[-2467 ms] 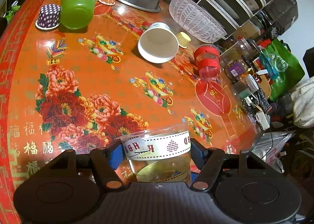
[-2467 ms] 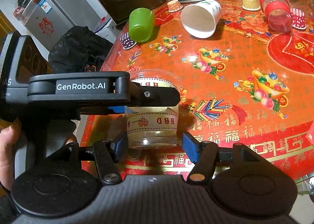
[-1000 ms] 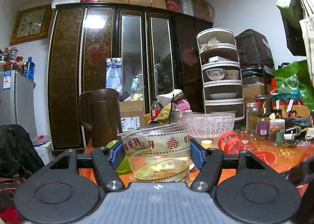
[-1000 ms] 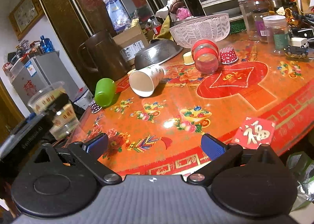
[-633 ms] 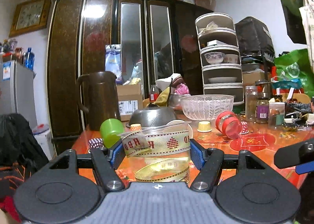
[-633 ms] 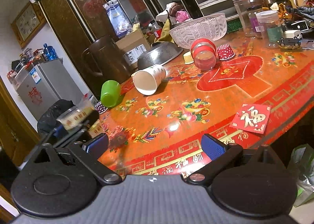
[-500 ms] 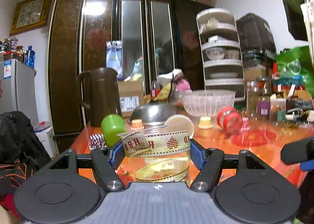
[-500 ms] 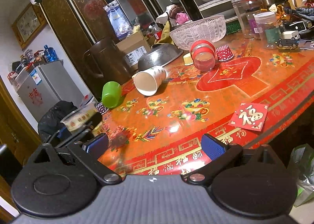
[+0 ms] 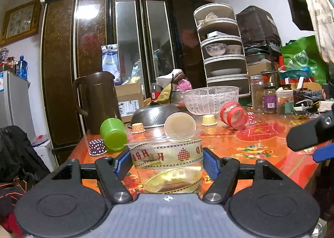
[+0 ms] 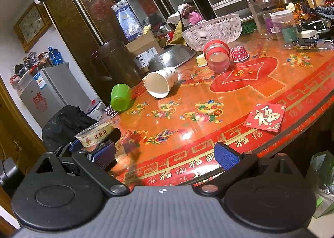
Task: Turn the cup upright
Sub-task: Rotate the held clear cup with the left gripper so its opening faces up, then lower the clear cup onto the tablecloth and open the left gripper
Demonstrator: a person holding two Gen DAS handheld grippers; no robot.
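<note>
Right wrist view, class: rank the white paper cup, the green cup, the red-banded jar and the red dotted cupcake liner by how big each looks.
1. White paper cup
2. Red-banded jar and green cup: too alike to rank; the jar lies farther away.
3. Red dotted cupcake liner, clearly smallest.
</note>
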